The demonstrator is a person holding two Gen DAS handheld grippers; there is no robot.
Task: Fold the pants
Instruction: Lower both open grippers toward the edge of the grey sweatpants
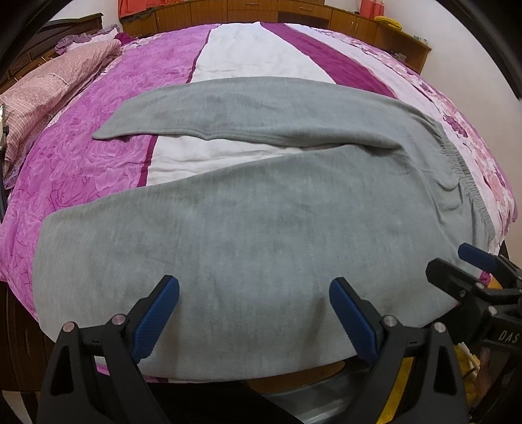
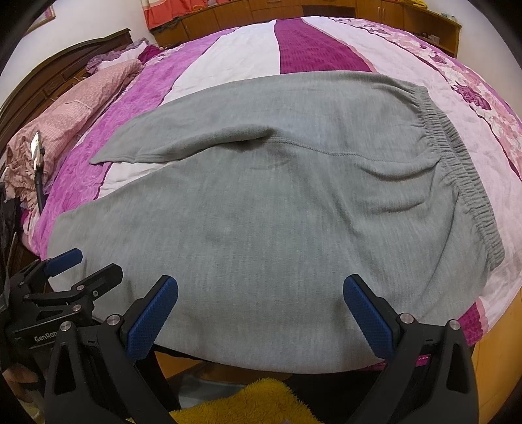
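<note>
Wooden brown cupboards (image 1: 254, 9) stand behind a big bed with a soft purple, pink and white striped bedspread (image 1: 248, 52) that has rose shapes on it. Pink checked pillows (image 1: 42, 94) with frilly edges lie at one end of the bedspread.

Soft grey fleece pants (image 1: 248, 221) lie flat on the bedspread, spread wide near its front edge. The cloth looks fuzzy and thick. Both long legs point toward the pillows, with a white wedge of bedspread showing between them. The crinkly stretchy waistband (image 2: 456, 163) is at the end away from the pillows. A stitched seam runs across the middle, with a few soft wrinkles beside it.

The left gripper (image 1: 254, 313), black with bumpy blue pads, hangs over the front edge of the pants with its fingers wide apart. The right gripper (image 2: 261, 313) looks the same, also spread apart and holding nothing. A fluffy yellow cloth (image 2: 251, 404) shows below the bedspread's front edge.
</note>
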